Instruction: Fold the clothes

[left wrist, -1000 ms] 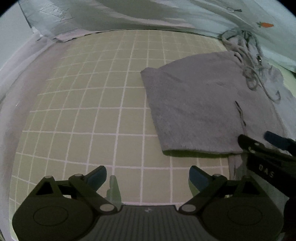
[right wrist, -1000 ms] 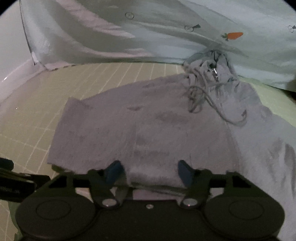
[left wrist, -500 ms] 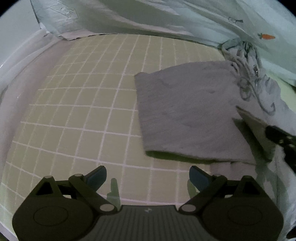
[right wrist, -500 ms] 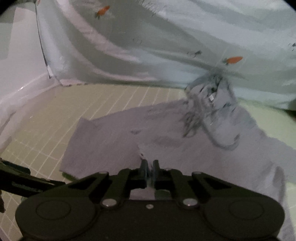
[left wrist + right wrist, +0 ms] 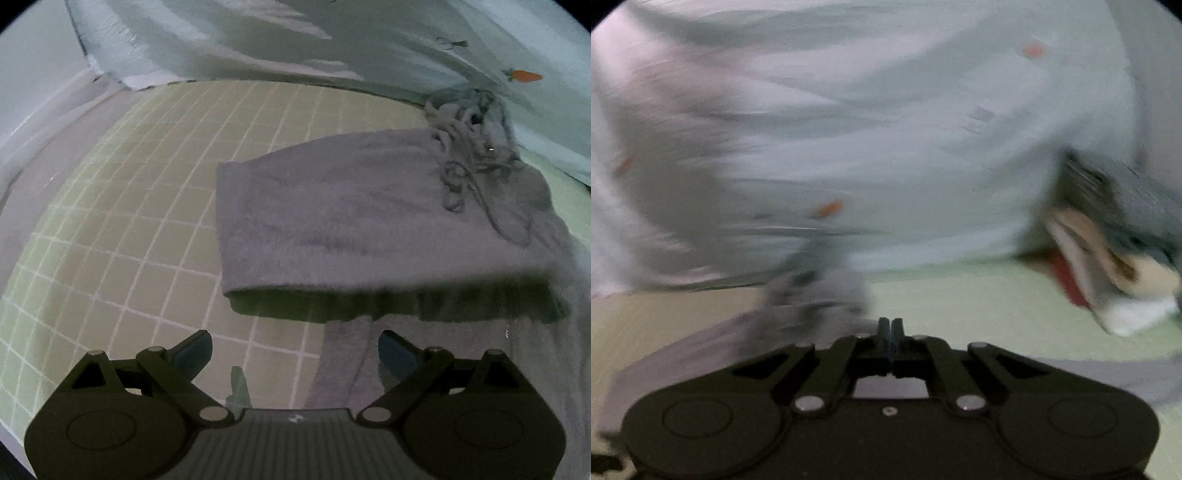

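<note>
Right wrist view: pressed-together right tool (image 5: 891, 326) pinching grey trousers (image 5: 369, 221); lift slowly, left tool (image 5: 295, 350) spread.

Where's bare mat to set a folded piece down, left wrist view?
Free: the checked mat left of the grey garment, bordered by the pale sheet behind and the left gripper in front. Crowded: the right side, under garment and tangled drawstrings.

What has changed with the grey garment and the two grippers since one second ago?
The right hand-held gripper closed on the near edge of the grey garment and lifted it; that edge now hangs raised above the mat. The left hand-held gripper stayed open and empty, though its view shifted toward the garment.
</note>
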Demonstrator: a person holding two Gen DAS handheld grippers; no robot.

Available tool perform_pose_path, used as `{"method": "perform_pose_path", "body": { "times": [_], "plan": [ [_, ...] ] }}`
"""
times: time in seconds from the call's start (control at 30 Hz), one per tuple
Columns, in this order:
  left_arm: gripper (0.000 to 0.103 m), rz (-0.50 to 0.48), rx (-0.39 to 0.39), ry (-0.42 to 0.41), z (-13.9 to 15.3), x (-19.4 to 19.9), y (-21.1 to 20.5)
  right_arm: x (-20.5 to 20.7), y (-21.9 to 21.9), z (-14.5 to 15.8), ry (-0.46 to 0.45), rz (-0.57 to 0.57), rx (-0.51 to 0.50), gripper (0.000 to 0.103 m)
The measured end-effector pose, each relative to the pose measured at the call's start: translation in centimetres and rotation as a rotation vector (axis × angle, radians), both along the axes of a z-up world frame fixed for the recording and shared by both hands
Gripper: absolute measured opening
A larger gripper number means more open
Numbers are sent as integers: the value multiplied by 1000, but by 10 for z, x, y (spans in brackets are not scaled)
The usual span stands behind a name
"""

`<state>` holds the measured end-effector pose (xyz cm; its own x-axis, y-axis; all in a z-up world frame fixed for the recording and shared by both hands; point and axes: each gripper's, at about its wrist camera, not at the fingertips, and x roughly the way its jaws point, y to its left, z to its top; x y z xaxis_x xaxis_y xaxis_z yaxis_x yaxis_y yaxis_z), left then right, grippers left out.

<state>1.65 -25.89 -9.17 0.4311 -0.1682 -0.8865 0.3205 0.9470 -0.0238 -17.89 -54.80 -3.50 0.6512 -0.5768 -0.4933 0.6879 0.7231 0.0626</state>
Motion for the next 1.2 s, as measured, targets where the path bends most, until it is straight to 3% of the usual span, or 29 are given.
{"method": "perform_pose_path", "body": {
  "times": [0.1,0.17,0.2,0.33,0.4,0.57,0.73,0.8,0.87,0.9,0.93,1.03,1.2],
  "plan": [
    [96,43,28,31,-8,6,-5,-19,-40,-21,25,-60,124,8],
    [96,72,47,51,-13,12,-7,-23,-49,-39,34,-59,222,27],
    [96,91,51,60,-15,18,-7,-22,-49,-47,39,-46,258,43],
    [97,148,69,93,-24,44,-10,3,-33,-72,66,86,316,57],
    [97,141,82,111,-29,56,-15,25,-23,-78,88,169,307,62],
    [102,76,126,90,-31,58,-23,75,-3,-94,159,313,352,63],
    [103,95,68,138,-36,64,-16,81,20,-110,228,360,368,67],
    [103,99,58,147,-36,66,-17,83,25,-110,236,380,351,62],
    [103,92,62,141,-36,64,-19,86,29,-108,249,401,326,46],
    [103,93,60,138,-36,64,-19,86,30,-108,257,407,308,23],
    [103,94,58,136,-36,63,-19,85,28,-107,252,418,308,9],
    [103,94,56,133,-36,63,-20,83,27,-100,229,448,280,8],
    [103,63,54,90,-28,70,-28,84,25,-57,127,488,151,8]
  ]
}}
